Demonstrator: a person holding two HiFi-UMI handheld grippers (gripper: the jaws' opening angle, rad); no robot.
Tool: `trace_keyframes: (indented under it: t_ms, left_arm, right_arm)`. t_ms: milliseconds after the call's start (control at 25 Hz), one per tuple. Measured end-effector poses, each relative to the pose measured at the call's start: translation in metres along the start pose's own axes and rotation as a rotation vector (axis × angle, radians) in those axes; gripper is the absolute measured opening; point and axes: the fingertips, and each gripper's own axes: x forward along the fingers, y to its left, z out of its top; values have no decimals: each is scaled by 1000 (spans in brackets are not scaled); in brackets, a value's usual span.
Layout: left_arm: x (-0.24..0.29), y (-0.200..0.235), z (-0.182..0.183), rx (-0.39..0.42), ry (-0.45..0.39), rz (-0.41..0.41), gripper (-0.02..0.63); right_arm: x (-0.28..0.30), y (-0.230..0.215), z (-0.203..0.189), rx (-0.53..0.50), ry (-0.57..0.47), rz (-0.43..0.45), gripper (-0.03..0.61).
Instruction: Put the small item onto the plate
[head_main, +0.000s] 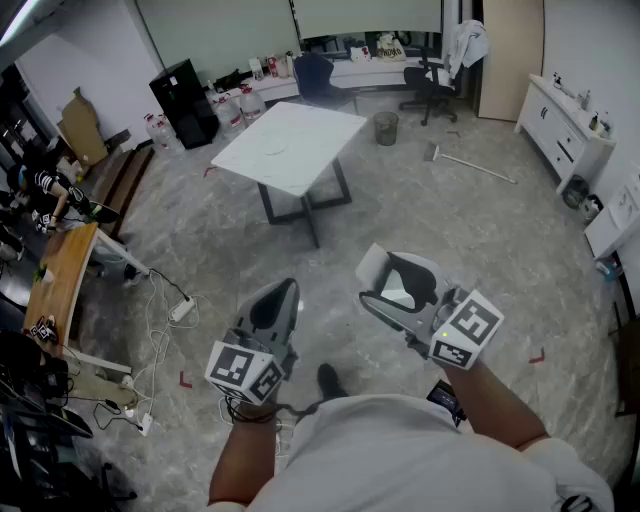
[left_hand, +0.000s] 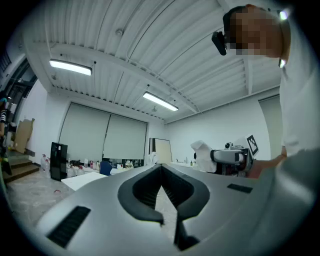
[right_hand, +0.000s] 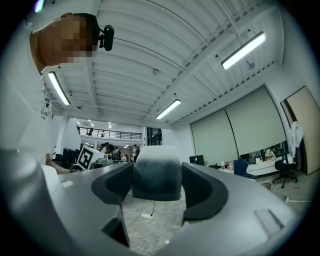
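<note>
I stand on an open floor with both grippers held up in front of me. My right gripper (head_main: 400, 285) (right_hand: 157, 176) is shut on a small white rounded item (head_main: 374, 262) (right_hand: 155, 167) that fills the gap between its jaws and sticks out past them. The left gripper view also catches this right gripper (left_hand: 220, 156) and the white item (left_hand: 202, 150) from the side. My left gripper (head_main: 276, 300) (left_hand: 160, 172) holds nothing, its jaws meeting at the tips. A white table (head_main: 290, 145) stands a few steps ahead. No plate shows in any view.
Cables and a power strip (head_main: 180, 310) lie on the floor at my left, beside a wooden bench (head_main: 60, 285). Beyond the table are a bin (head_main: 386, 127), office chairs (head_main: 435, 85), a black cabinet (head_main: 185, 100) and a broom (head_main: 470, 163). White cabinets (head_main: 565, 125) line the right wall.
</note>
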Motion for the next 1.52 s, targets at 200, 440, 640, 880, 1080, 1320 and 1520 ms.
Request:
trace_keyframes:
  t_ms: [200,440,640,880,1080,1320,1520]
  left_arm:
    - [-3,16,1,-9,3,8,6]
    - [4,39,-2,-25,11,22,6]
    - [11,73,-13,-42,5,22,6]
    - [25,136,-11,-52,6,16,6]
    - [40,201,-1,-60,9,-7,6]
    - [53,263,6,-60,23,-39,6]
    - [63,304,-1,-60,31,-35,6]
  right_arm:
    - [15,2,-5,-19,11,-3,293]
    - [36,-8,-9,-9,14,6,293]
    - [67,-16,-16,-13,16,21,293]
    - [128,-38,-25,-7,31,4,293]
    - [194,-56,-17,-4,25,-8,293]
    - [255,-81,-16,-12,14,-60,293]
    - [291,-95,-30,2,22,-74,293]
